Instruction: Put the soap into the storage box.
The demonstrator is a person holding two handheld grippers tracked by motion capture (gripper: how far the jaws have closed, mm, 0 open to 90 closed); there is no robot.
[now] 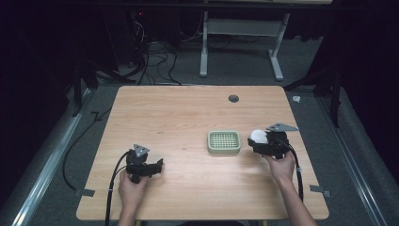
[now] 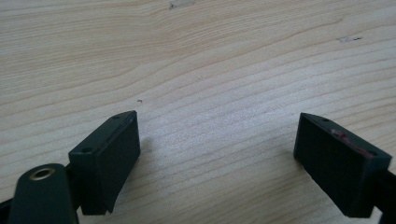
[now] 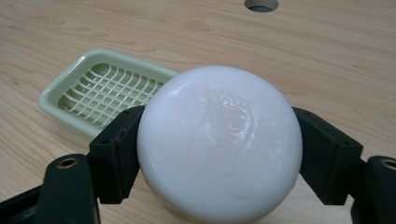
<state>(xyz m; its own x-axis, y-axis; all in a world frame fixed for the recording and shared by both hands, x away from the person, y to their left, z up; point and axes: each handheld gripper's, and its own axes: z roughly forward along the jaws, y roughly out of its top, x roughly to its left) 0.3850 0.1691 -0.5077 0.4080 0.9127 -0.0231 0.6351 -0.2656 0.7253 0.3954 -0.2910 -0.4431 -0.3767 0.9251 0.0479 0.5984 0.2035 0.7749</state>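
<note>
A round white bar of soap (image 3: 219,142) with a stamped footprint mark sits clamped between the two black jaws of my right gripper (image 3: 219,149). In the high view that soap (image 1: 258,136) is held just right of a pale green soap dish (image 1: 224,142) with a grid insert, right of the table's centre. The same dish (image 3: 100,88) lies behind and left of the soap in the right gripper view, apart from it. My left gripper (image 1: 159,165) rests low near the table's front left, and its jaws (image 2: 217,154) stand wide apart over bare wood.
A light wooden table (image 1: 188,113) has a dark round hole (image 1: 233,98) near its far edge. Cables trail off the front left. Grey carpet, metal rails and a white frame stand surround the table.
</note>
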